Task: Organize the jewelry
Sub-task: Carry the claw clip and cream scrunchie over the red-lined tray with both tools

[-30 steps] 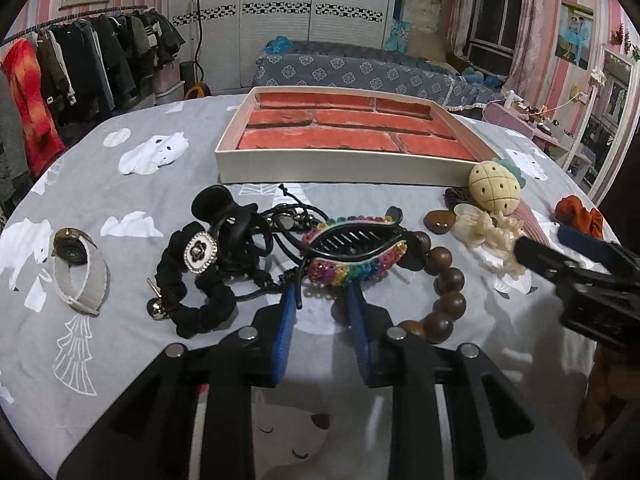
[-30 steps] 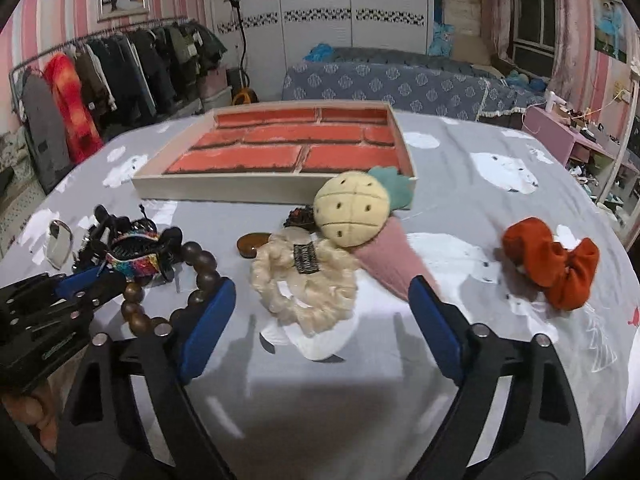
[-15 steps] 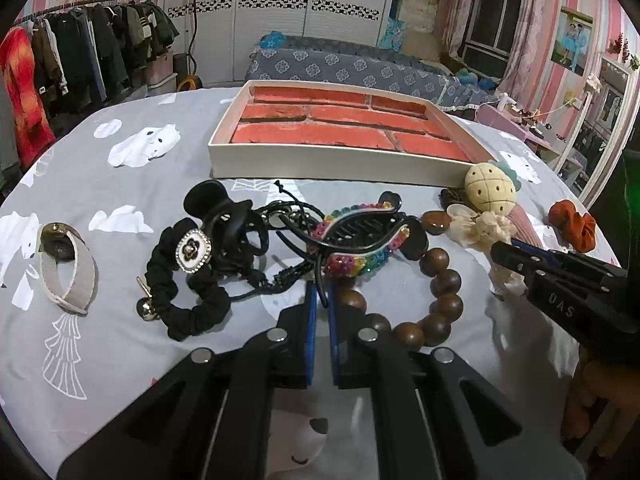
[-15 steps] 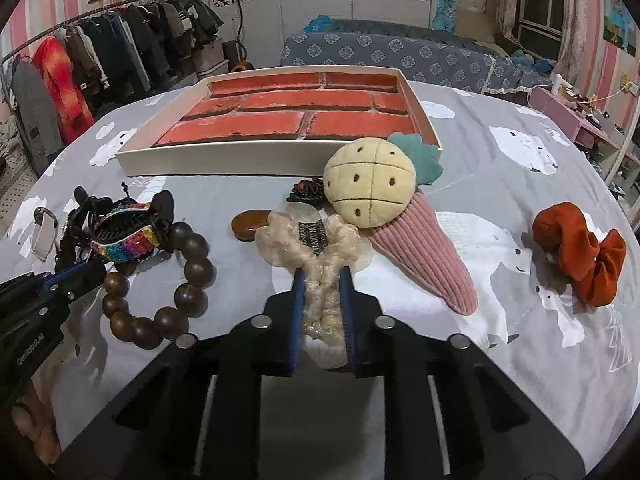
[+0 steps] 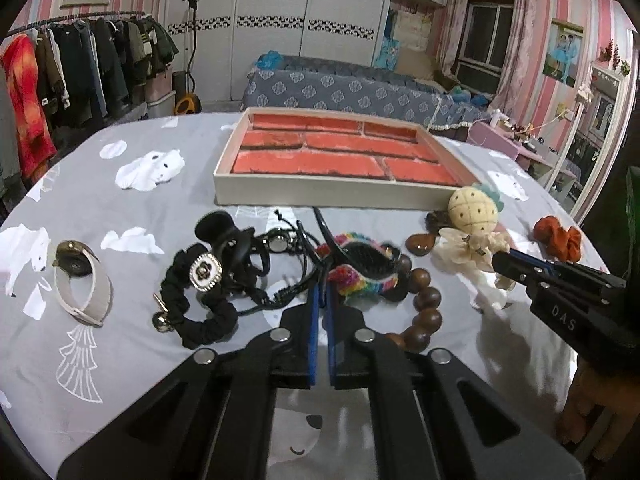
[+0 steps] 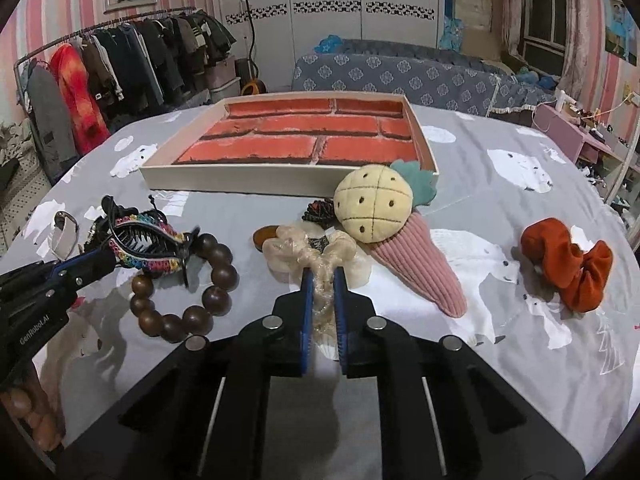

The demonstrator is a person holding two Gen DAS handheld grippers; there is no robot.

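Note:
My left gripper is shut on the black handle of a rainbow claw hair clip and lifts it slightly off the table; the clip also shows in the right wrist view. My right gripper is shut on a cream translucent scrunchie, lifted a little, also in the left wrist view. A white tray with a red brick-pattern bottom stands behind the items.
On the grey cloth lie a wooden bead bracelet, a black scrunchie with a brooch, a black claw clip, a watch with a pale strap, a pineapple plush clip and an orange scrunchie.
Both grippers closed: the left onto the rainbow clip, the right onto the cream scrunchie. Both items now rise slightly, the clip tilted up.

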